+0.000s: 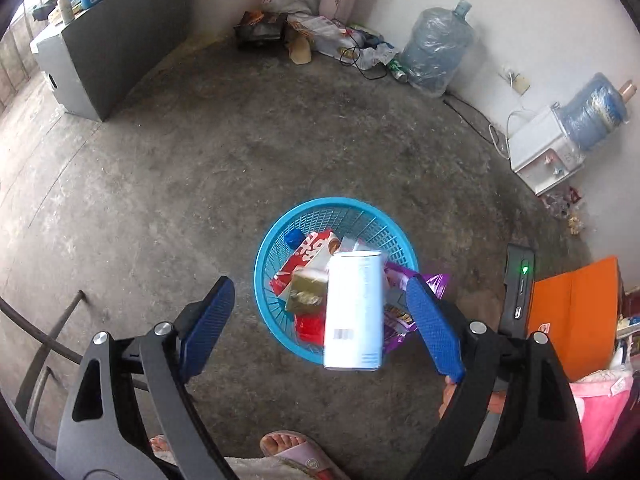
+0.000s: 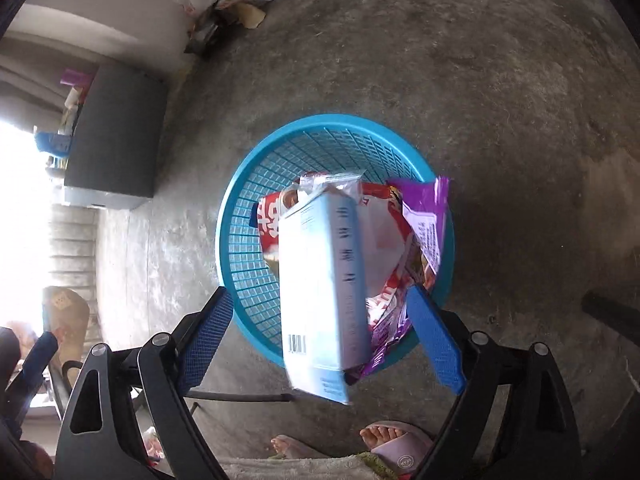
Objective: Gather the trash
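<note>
1. I am holding my left gripper [image 1: 320, 328] with its jaws spread wide, the blue pads [image 1: 208, 328] touching nothing
2. My right gripper [image 2: 320, 336] is standing just as wide, gripping nothing
3. A white and light-blue carton [image 1: 354, 312] is hanging loose between the pads, clear of both, blurred, over the near part of the basket
4. The blue mesh basket [image 1: 276, 240] is sitting on the concrete floor [image 1: 200, 160] just beyond my claws, holding a red box [image 1: 310, 254] and a purple wrapper [image 2: 428, 220]
5. More litter [image 1: 320, 32] is lying by the far wall
</note>
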Available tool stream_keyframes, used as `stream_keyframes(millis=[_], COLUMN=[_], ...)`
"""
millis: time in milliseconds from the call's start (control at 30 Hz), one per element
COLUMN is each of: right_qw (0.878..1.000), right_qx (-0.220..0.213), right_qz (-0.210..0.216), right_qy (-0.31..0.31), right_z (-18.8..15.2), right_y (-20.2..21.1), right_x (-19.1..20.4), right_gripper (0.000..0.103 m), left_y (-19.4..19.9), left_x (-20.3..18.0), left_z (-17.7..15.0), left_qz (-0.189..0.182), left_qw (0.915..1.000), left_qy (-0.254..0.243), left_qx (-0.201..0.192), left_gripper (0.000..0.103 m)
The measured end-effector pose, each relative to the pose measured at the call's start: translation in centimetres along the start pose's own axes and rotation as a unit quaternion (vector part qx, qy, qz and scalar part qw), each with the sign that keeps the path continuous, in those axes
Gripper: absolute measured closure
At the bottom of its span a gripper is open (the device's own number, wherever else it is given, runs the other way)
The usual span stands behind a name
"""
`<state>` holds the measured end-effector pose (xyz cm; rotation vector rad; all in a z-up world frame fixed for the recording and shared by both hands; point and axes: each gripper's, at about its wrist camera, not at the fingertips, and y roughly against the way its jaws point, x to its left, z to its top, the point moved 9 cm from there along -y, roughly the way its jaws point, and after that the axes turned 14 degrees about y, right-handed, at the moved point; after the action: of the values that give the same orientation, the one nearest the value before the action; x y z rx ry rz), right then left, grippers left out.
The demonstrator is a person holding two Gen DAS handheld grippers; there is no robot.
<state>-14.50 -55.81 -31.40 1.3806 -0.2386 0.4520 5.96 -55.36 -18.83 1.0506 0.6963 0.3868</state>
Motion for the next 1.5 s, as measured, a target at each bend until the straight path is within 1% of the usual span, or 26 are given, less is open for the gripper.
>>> stream_keyframes(millis=[67, 167, 233, 333, 433, 500, 567, 600, 667, 767, 833, 900, 933, 1033, 1133, 1167, 1200, 1233, 1267, 1333, 1367, 1433, 1500], right_qw=[1.0, 0.999, 0.998, 0.994, 0.985, 0.975, 0.963, 0.956, 0.942, 0.915, 0.895, 0.876, 0.868, 0.856, 0.836, 0.828, 0.825, 0.824, 0.824, 0.825, 0.822, 0.809, 0.795], right_qx=[-0.014, -0.04, -0.059, -0.09, -0.127, -0.154, -0.181, -0.193, -0.218, -0.258, -0.277, -0.294, -0.297, -0.29, -0.287, -0.281, -0.271, -0.256, -0.238, -0.2, -0.182, -0.154, -0.146], right_qz=[0.0, -0.019, -0.03, -0.042, -0.053, -0.057, -0.052, -0.048, -0.04, -0.031, -0.027, -0.016, -0.004, 0.02, 0.042, 0.042, 0.039, 0.035, 0.03, 0.017, 0.005, -0.022, -0.046], right_qy=[0.0, 0.011, 0.02, 0.052, 0.103, 0.148, 0.193, 0.214, 0.252, 0.309, 0.349, 0.383, 0.397, 0.428, 0.467, 0.483, 0.495, 0.505, 0.513, 0.529, 0.539, 0.567, 0.587], right_z=[-0.3, -0.2, 0.1, 0.6, 0.2, -0.4, -1.3, -1.9, -3.4, -6.1, -8.3, -10.5, -11.6, -15.2, -19.2, -20.5, -21.7, -23.0, -24.2, -26.1, -27.0, -28.6, -29.5], right_y=[0.7, 2.6, 4.2, 7.1, 11.0, 13.5, 16.1, 17.4, 20.0, 23.5, 25.5, 27.2, 27.8, 28.7, 28.9, 28.7, 28.3, 27.6, 26.9, 24.9, 24.0, 22.4, 21.6], right_x=[-0.4, -0.8, -0.8, 0.8, 3.9, 6.6, 9.7, 11.3, 14.3, 18.7, 21.3, 23.8, 24.8, 27.4, 29.6, 30.3, 30.8, 31.1, 31.3, 31.0, 30.8, 30.2, 29.6], right_gripper=[0.017, 0.017, 0.017, 0.017, 0.017, 0.017, 0.017, 0.016, 0.013, 0.007, 0.006, 0.006, 0.006, 0.006, 0.006, 0.006, 0.006, 0.006, 0.006, 0.006, 0.006, 0.006, 0.006], left_y=[1.2, 3.4, 5.6, 9.6, 14.7, 18.3, 22.1, 23.9, 27.3, 31.8, 34.5, 36.9, 37.7, 39.9, 41.5, 41.8, 42.0, 42.0, 41.7, 40.8, 40.3, 38.7, 37.5], left_x=[0.6, 1.1, 1.0, 1.0, 1.5, 2.3, 3.7, 4.6, 6.4, 9.6, 11.8, 14.2, 15.2, 18.6, 21.4, 22.2, 22.8, 23.6, 24.1, 25.8, 26.6, 27.8, 28.4], left_z=[0.1, 0.4, 0.5, 0.2, -1.0, -2.1, -3.5, -4.3, -5.9, -8.8, -11.0, -13.3, -14.3, -17.5, -21.3, -22.5, -23.7, -24.9, -25.9, -28.0, -29.1, -30.9, -32.2], left_qz=[-0.006, -0.007, -0.012, -0.026, -0.033, -0.034, -0.026, -0.02, -0.008, 0.025, 0.047, 0.075, 0.094, 0.175, 0.229, 0.247, 0.262, 0.27, 0.278, 0.303, 0.316, 0.33, 0.333], left_qw=[0.9999, 0.9991, 0.998, 0.9954, 0.9903, 0.9851, 0.9791, 0.9757, 0.9691, 0.9585, 0.9488, 0.9378, 0.9312, 0.9062, 0.8817, 0.8734, 0.8661, 0.8621, 0.8602, 0.8546, 0.8522, 0.8508, 0.8511], left_qy=[-0.003, -0.009, -0.007, -0.006, -0.011, -0.012, -0.007, -0.001, 0.011, 0.042, 0.068, 0.1, 0.117, 0.169, 0.209, 0.22, 0.232, 0.243, 0.255, 0.28, 0.289, 0.312, 0.328], left_qx=[-0.012, -0.041, -0.061, -0.092, -0.135, -0.168, -0.201, -0.218, -0.246, -0.281, -0.305, -0.324, -0.332, -0.346, -0.355, -0.357, -0.357, -0.353, -0.344, -0.316, -0.301, -0.264, -0.238], left_gripper=[0.02, 0.02, 0.02, 0.02, 0.02, 0.02, 0.019, 0.017, 0.013, 0.012, 0.009, 0.009, 0.009, 0.009, 0.009, 0.009, 0.009, 0.009, 0.009, 0.009, 0.009, 0.009, 0.009])
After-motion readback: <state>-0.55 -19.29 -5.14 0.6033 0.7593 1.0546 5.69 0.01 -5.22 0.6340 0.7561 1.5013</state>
